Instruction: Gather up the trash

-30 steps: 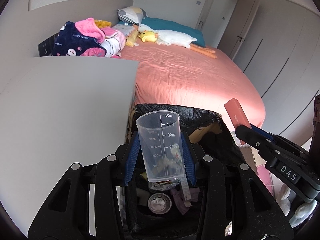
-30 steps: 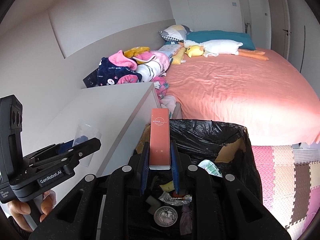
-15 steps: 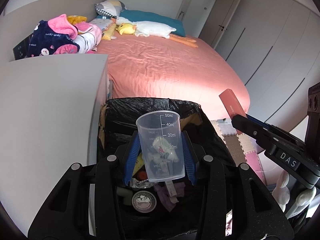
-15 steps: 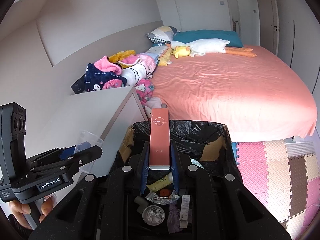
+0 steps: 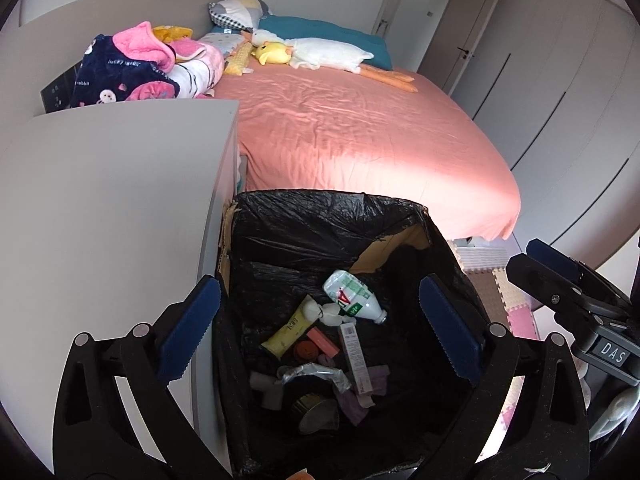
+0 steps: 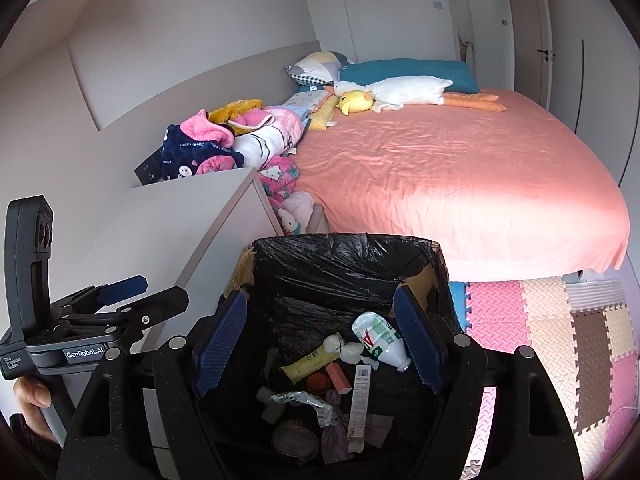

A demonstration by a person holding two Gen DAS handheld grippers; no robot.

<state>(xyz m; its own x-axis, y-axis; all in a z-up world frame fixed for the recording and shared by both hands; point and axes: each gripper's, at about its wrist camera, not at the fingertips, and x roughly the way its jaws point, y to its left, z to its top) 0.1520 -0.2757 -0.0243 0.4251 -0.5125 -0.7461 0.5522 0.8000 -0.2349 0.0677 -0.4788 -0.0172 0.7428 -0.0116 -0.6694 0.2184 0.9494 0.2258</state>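
A cardboard bin lined with a black bag (image 5: 320,220) (image 6: 344,256) stands between the white cabinet and the bed. Both grippers hover over it. My left gripper (image 5: 320,328) is open and empty. My right gripper (image 6: 320,340) is open and empty. Inside lie a long pink box (image 5: 354,352) (image 6: 358,404), a white bottle with a green label (image 5: 352,296) (image 6: 380,340), a yellow tube (image 5: 288,328) (image 6: 308,362), a can (image 5: 316,416) (image 6: 294,438) and crumpled wrappers. I cannot make out the measuring cup in the bin.
A white cabinet top (image 5: 112,208) (image 6: 172,224) is to the left of the bin. A bed with a pink sheet (image 5: 352,132) (image 6: 460,172) lies behind, with pillows, plush toys and piled clothes. Foam floor mats (image 6: 560,340) are to the right.
Both grippers have opened. The clear measuring cup has left my left gripper and the long pink box has left my right gripper; the box now lies in the bin.
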